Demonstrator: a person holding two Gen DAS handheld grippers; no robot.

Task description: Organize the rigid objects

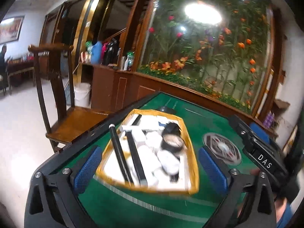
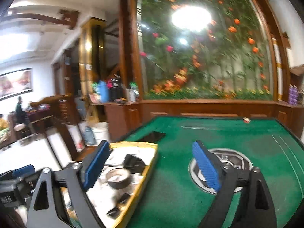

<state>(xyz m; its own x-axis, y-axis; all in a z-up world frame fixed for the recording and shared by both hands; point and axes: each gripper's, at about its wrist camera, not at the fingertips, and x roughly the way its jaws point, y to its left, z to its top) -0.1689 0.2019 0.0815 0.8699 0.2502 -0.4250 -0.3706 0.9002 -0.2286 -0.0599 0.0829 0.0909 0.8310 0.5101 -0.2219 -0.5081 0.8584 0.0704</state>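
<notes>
Left wrist view
Step in hand: an approach is judged to be under way; nothing is held, and the tray (image 1: 193, 152), yellow-rimmed and white inside, is framed between the fingers of the left gripper (image 1: 150, 164).
Left gripper state: the jaws are spread wide, with one blue pad (image 1: 87, 168) at 8 o'clock of the tray and the other at 4 o'clock.
Task things: the rigid objects are gathered in the tray on the green desk (image 1: 209, 121); two black sticks (image 1: 131, 152) are laid lengthwise, a round tin (image 1: 172, 142) is seen at 2 o'clock of them, and white pieces, blurred, are heaped around.
Next move: a pick from the tray is judged likely; the jaws would have to be lowered and narrowed over one item only, since the pieces are crowded and touching.
Pose: the left gripper is held above the near rim, tilted down toward the tray; the right gripper (image 1: 264, 148) is seen at 3 o'clock, beside the round metal centre plate (image 1: 220, 148).

Right wrist view
Right gripper state: the right gripper (image 2: 152, 167) is opened wide and empty.
Task things: the tray (image 2: 150, 169) is seen at 9 o'clock, the round tin (image 2: 118, 177) inside it; the centre plate (image 2: 228, 161) is partly hidden behind the right pad (image 2: 206, 168). A small object (image 2: 246, 120), too small to identify, is set apart at the far edge, at 1 o'clock.
Pose: the right gripper is held over the desk just beside the tray's right rim, pointed across the felt; the scene is smeared.
Next move: it cannot be told which item is meant for this gripper.
</notes>
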